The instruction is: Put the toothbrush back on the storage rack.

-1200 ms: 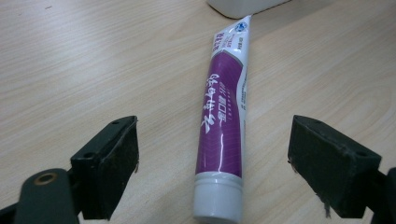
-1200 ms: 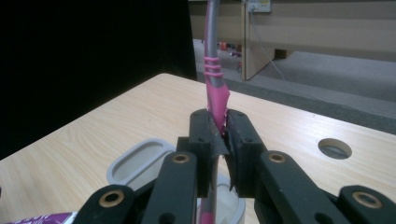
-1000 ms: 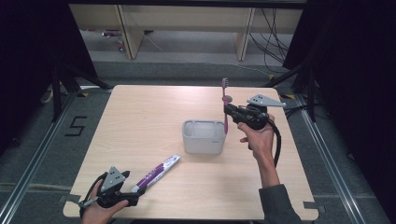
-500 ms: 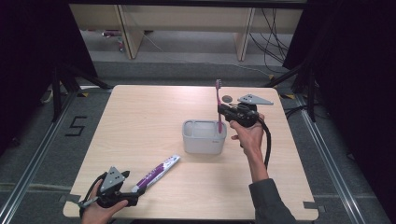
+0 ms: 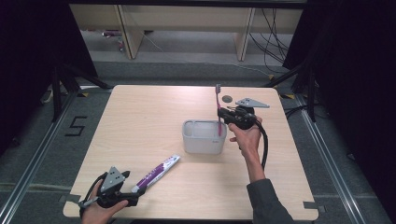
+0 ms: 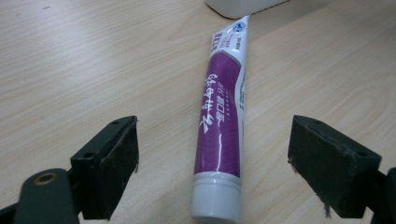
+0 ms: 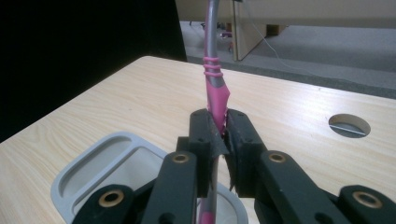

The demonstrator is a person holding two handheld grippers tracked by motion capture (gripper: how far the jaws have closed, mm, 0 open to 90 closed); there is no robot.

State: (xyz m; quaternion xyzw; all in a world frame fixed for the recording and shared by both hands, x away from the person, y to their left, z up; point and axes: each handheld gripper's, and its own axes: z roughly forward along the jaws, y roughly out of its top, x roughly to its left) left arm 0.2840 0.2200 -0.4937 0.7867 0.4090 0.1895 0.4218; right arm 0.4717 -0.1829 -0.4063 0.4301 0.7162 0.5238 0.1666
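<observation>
Hidden: the toothbrush (image 5: 218, 109) lower end is lost inside the grey holder (image 5: 204, 136); in the right gripper view its head is cut off at the top edge.
Right gripper (image 5: 224, 116): jaws clamped tight on the pink handle, over the holder's right end.
Toothbrush axis: upright, bristle end up.
Left gripper (image 6: 212, 172): jaws spread wide, straddling the cap end of the toothpaste tube (image 6: 222, 116) without touching it.
Tube axis: flat on the table (image 5: 140, 126), cap towards the left gripper, crimped end pointing at the holder.

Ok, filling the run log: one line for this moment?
right gripper: shut on toothbrush, over holder | left gripper: open around toothpaste
</observation>
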